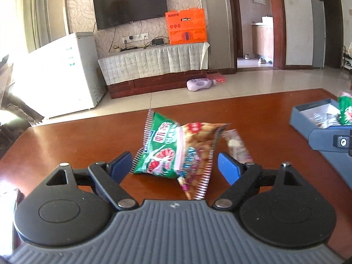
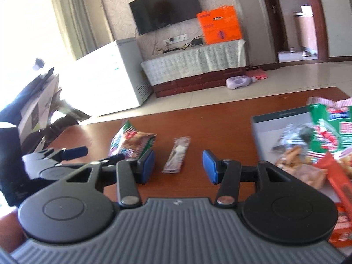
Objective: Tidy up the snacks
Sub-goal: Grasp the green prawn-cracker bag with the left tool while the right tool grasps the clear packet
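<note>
In the left wrist view the blue box (image 1: pixel 308 118) runs off the right edge, and the green packet (image 1: pixel 346 110) standing in it is cut by that edge too. A small clear sachet (image 1: pixel 236 145) is partly hidden behind the two leaning snack bags (image 1: pixel 176 151); its print is smeared. In the right wrist view the box's contents (image 2: pixel 308 145) blur together and run off the right edge.

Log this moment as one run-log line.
left tongs: open, empty | right tongs: open, empty | crinkly green snack packets: on brown wooden table | blue cardboard box: partly filled
</note>
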Demonstrator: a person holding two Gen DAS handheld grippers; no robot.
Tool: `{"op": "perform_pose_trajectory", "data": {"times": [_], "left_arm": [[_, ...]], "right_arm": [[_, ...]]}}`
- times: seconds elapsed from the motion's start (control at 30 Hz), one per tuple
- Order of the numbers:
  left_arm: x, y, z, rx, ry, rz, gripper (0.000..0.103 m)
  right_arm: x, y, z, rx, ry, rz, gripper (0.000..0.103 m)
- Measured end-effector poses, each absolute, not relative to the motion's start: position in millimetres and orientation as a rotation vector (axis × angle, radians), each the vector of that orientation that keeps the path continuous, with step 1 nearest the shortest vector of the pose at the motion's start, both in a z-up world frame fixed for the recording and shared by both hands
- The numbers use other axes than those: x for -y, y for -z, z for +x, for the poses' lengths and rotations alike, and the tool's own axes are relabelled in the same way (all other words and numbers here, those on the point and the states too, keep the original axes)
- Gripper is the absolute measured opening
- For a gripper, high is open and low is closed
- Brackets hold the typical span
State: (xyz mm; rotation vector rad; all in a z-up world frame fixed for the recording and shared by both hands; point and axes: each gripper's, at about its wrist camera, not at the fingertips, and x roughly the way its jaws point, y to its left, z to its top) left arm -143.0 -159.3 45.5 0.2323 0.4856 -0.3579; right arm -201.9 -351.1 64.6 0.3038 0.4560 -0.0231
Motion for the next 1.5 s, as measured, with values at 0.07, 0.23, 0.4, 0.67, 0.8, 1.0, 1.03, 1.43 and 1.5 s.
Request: {"op": "perform_pose_trajectory", "data": {"times": [0.07,0.23,0.4,0.67,0.8,1.0,1.03,1.43,1.5], "left_arm": [[156,-42,-133,-0.483,0.366,0.244,0.093],[158,-35,-113,-0.454,0.447,0.306,0.096],[162,-32,-90,-0.429,0.491,0.367,0.096],[145,-21,-50,-0.494,0.612,0.278,0.100],[147,-7,-38,-0.544,0.621,0.260,0.101],[139,-2,-34,-0.548,0.626,0.211,0.094],[139,-2,-34,-0.547,0.626,0.205,0.092],[137,-6,-59,-0.546,0.580,0.166,0.083],[139,-9,-63,-0.548,0.571,0.169,0.082]], "right_arm": [[343,-59,-191,-0.461,0.031,0.292,0.062],[332,-40,-154,-0.534,0.079,0.228,0.066],[332,-26,-127,-0.579,0.107,0.235,0.066],[329,-16,-96,-0.619,0.136,0.183,0.066],[328,-11,-83,-0.641,0.159,0.162,0.066],[316,-3,-76,-0.643,0.151,0.080,0.067],[314,-4,-77,-0.636,0.135,0.059,0.062],[314,-18,-105,-0.670,0.050,0.057,0.020],[314,-21,-110,-0.672,0.047,0.064,0.020]]}}
